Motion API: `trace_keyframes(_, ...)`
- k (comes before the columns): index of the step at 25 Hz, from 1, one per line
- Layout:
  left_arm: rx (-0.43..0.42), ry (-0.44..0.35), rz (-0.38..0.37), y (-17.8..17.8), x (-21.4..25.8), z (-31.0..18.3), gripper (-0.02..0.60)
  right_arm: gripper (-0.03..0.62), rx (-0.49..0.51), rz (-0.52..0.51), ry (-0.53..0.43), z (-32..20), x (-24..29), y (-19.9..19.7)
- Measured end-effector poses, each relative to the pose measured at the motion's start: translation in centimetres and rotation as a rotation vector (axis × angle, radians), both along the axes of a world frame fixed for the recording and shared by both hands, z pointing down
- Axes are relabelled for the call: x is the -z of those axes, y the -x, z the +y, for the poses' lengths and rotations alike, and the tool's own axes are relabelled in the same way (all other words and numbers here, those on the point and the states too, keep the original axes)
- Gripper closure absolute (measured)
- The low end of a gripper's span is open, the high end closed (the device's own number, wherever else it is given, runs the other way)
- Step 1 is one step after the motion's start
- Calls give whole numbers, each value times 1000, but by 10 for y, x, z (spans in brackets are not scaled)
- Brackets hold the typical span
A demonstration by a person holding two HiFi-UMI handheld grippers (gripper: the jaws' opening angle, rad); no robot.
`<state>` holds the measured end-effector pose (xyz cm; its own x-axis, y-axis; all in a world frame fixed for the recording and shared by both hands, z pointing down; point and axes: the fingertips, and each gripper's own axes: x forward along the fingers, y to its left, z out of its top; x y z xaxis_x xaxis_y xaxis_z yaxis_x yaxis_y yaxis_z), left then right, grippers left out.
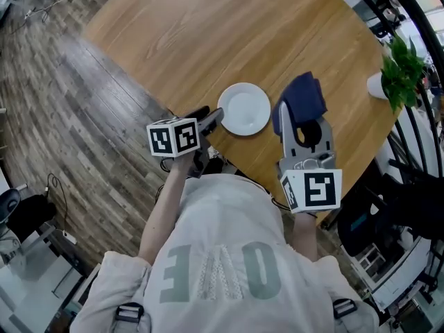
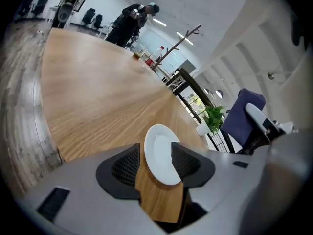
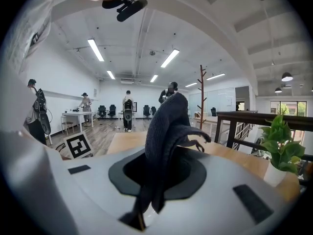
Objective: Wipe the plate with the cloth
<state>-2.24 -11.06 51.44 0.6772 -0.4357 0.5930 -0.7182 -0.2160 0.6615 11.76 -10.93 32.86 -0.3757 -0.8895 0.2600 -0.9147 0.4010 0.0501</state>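
On the wooden tabletop (image 1: pixel 208 40), your left gripper (image 1: pixel 212 119), jaws apart, sits just beside the white plate (image 1: pixel 244 108); your right gripper (image 1: pixel 305 132) clamps the navy cloth (image 1: pixel 302 94). Next, probably steady the plate, then wipe.

A round white plate (image 1: pixel 244 109), bare and glossy, lies flat on the wooden table (image 1: pixel 208 33), close to its near edge. A dark navy knitted cloth (image 1: pixel 302 99), bunched into drooping folds, hangs raised above the table, farther right along that edge, pinched in the right gripper (image 1: pixel 304 120).
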Motion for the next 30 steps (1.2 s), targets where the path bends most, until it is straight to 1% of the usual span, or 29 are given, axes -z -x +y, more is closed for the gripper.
trace_keyframes(2,6,34,16,-3,-7,5,382,537,8,1,4,-1,-2,1)
trace_keyframes(4,-14,48,-8,-5,-17,10,382,537,18,14,9,-1,-4,2)
trace_keyframes(6,-24,59,-20,-6,-23,15,388,537,31,49,3,-1,-6,5)
trace_keyframes(8,-20,71,-4,-9,-24,16,388,537,38,69,-3,-1,-5,9)
trace_keyframes(11,-20,93,21,-13,-25,15,390,537,44,53,2,-1,-7,13)
trace_keyframes(14,-11,109,28,-12,-26,14,425,537,47,58,8,1,-8,16)
trace_keyframes(19,-20,117,-11,-8,-33,15,517,537,47,72,17,2,-12,14)
trace_keyframes(23,-28,120,-15,-10,-34,14,524,537,51,105,34,2,-18,12)
trace_keyframes(25,-29,124,-18,-10,-35,14,532,537,63,151,54,0,-25,10)
trace_keyframes(27,-25,127,-14,-10,-35,14,537,537,90,228,91,-3,-39,7)
trace_keyframes(28,-22,127,-10,-10,-35,14,537,537,115,281,112,-6,-49,6)
trace_keyframes(30,-22,125,-4,-11,-35,14,538,537,193,422,164,-9,-76,5)
